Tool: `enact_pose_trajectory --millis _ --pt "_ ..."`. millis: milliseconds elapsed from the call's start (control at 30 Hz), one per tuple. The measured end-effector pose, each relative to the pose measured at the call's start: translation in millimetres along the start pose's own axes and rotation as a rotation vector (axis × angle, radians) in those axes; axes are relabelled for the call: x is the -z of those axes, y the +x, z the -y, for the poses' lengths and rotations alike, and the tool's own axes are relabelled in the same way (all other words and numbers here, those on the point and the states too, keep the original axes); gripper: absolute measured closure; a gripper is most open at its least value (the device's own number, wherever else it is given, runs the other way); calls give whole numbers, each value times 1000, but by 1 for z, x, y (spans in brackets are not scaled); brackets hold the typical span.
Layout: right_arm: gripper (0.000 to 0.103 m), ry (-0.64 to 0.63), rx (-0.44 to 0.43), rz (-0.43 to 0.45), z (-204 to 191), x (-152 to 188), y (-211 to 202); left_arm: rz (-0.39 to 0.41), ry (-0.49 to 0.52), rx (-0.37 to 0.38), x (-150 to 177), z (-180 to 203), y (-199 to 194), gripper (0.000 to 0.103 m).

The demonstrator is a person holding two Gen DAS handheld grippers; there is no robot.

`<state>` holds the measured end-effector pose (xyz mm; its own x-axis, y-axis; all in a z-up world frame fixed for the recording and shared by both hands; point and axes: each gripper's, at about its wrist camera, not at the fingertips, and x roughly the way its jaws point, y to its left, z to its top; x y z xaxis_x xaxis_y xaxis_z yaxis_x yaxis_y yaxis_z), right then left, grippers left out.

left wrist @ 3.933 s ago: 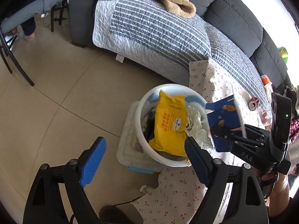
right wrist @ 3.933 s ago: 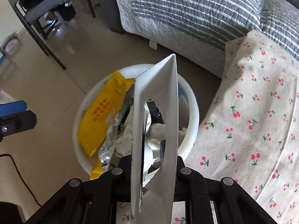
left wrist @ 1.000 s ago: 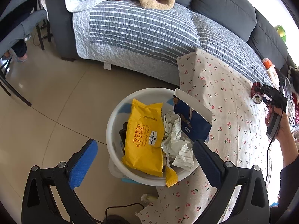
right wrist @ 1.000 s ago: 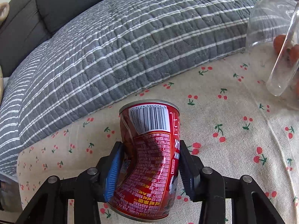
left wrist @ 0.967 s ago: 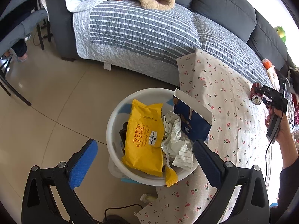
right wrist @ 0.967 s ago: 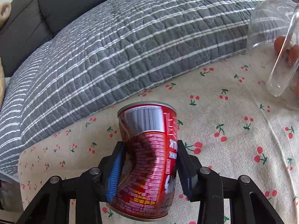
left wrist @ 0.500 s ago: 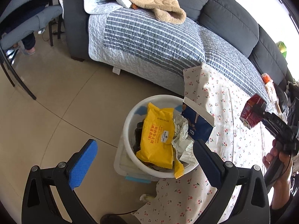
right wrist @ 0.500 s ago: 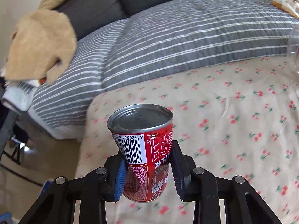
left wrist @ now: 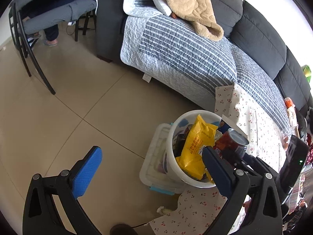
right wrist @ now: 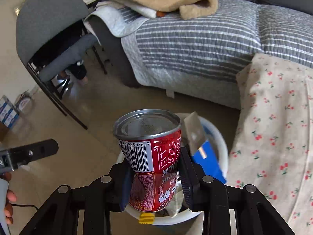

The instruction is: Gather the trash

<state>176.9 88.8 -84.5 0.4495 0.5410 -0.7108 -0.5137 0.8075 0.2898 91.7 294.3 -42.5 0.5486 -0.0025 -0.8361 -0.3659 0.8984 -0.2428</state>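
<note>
My right gripper (right wrist: 154, 178) is shut on a dented red drink can (right wrist: 152, 156), its pads pressing into the crushed sides. The can hangs directly over the white trash bin (right wrist: 221, 143). From the left wrist, the same can (left wrist: 232, 143) sits above the bin (left wrist: 176, 129), which holds a yellow snack bag (left wrist: 195, 143), crumpled paper and a blue carton (right wrist: 207, 160). My left gripper (left wrist: 150, 168) stands open over the floor to the left of the bin, nothing between its blue pads.
A grey sofa with a striped quilt (left wrist: 185, 58) and a tan blanket (left wrist: 191, 5) runs behind the bin. The cherry-print cloth (right wrist: 277, 127) covers the table at right. A clear storage box (left wrist: 154, 162) sits under the bin. A grey chair (right wrist: 50, 31) and someone's legs are at left.
The right gripper has lifted the can off the cherry cloth and swung it left, over the bin. The left gripper drew back and left, so the bin looks smaller and further right.
</note>
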Motion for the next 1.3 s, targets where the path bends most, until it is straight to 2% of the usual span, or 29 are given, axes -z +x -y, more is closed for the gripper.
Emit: enact_pose_trajectory --millis 167,267,367,433,567,667,733,900,1000,1100,1233,1300 --pt "65 -25 120 -86 5 15 38 -6 21 1 2 0 0 0" --pt "65 32 117 -135 20 20 51 -8 29 3 3 1 -1 0" --pt "59 107 50 -127 29 21 42 -6 48 5 5 6 -2 0" --pt "43 138 14 -114 32 21 30 -5 68 6 8 12 -2 0" --pt "37 149 -18 -63 29 22 -6 3 175 -18 23 42 -3 0" --pt "29 177 -17 -27 34 28 -41 7 253 -25 40 67 -4 0" --pt "21 187 25 -13 40 37 -66 12 293 -18 54 85 -8 0" --pt "16 188 156 3 63 67 -121 27 365 22 94 130 -24 0" --pt "14 208 217 -17 78 91 -151 37 392 16 118 151 -37 0" --pt "9 250 276 11 91 114 -186 72 398 -24 138 166 -49 0" --pt "1 283 401 50 98 140 -227 50 390 -1 159 175 -61 0" --pt "1 293 463 41 96 154 -242 60 404 -4 170 179 -67 0"
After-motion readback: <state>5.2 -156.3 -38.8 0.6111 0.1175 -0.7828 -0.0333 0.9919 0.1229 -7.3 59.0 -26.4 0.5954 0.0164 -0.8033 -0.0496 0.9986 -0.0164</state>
